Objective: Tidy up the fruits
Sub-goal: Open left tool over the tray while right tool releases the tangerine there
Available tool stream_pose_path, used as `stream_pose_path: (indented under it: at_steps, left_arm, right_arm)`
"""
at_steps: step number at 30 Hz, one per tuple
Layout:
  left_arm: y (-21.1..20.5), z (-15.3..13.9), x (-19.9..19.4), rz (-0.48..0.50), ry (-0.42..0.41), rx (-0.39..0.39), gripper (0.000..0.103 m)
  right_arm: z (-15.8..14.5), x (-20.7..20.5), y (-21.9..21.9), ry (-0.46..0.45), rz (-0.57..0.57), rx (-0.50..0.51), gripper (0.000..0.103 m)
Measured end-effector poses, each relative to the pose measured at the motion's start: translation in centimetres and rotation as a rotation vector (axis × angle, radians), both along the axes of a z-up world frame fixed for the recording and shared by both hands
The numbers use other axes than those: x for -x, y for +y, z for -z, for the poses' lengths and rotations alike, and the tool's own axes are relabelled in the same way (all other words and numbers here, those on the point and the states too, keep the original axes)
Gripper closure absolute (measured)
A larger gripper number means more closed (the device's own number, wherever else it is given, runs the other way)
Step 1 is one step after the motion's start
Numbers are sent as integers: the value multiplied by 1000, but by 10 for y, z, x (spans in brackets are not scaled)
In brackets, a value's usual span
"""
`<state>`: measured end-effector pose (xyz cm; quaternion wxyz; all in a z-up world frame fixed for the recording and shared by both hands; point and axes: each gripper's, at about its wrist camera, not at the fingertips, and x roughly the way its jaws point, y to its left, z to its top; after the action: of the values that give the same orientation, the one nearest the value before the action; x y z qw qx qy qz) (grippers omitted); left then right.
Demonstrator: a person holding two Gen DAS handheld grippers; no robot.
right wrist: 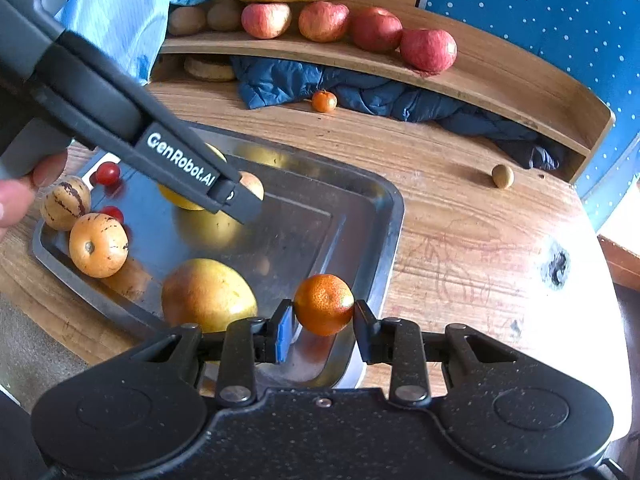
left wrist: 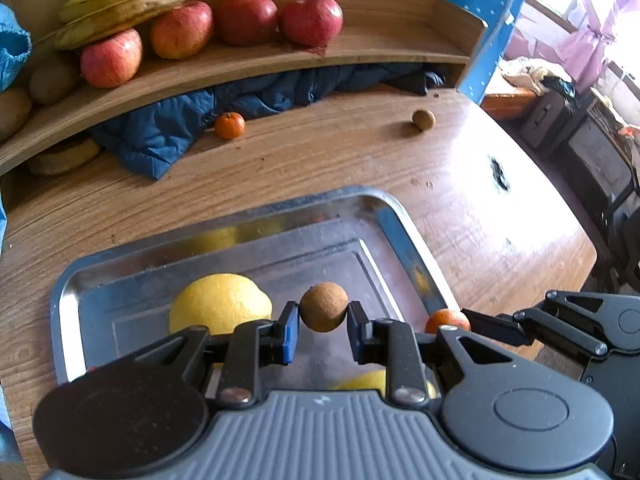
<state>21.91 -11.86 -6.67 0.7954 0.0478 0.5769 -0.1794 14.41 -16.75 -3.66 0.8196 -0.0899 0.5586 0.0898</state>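
I am holding the left tool (left wrist: 323, 326) pinched on a small brown round fruit (left wrist: 323, 306), the blue pads pressing on it from nine and three o'clock, and it is hanging clear above the steel tray (left wrist: 224, 216), not touching the floor of it. Just at ten o'clock from that tool a yellow lemon (left wrist: 220, 303) is lying in the tray. I am carrying the right tool (right wrist: 323, 326) pinched on a mandarin (right wrist: 324, 304), and it is hovering over the tray's near right corner, with a yellowish mango (right wrist: 208, 294) just beside it at nine o'clock. The relation I am steering by is this: both held fruits are already over the tray, the left tool further in over the middle, the right one at the rim. Farther out, at twelve o'clock on the surface (left wrist: 360, 160), a second mandarin (left wrist: 229, 125) is lying against the blue cloth (left wrist: 168, 128), and a second brown fruit (left wrist: 423, 119) is sitting at one o'clock, well apart. I judge the right hand to be nearer that one.
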Motion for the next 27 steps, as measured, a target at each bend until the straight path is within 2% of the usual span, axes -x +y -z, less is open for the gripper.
stream_pose_path:
  at_steps: [17, 27]
  left_arm:
    - [7, 4, 12, 44, 24, -60, 75]
    - [13, 2, 20, 37, 18, -66, 75]
  right_arm:
    - [0, 10, 12, 10, 15, 22, 69]
    - [-1, 19, 8, -6, 55, 16, 69]
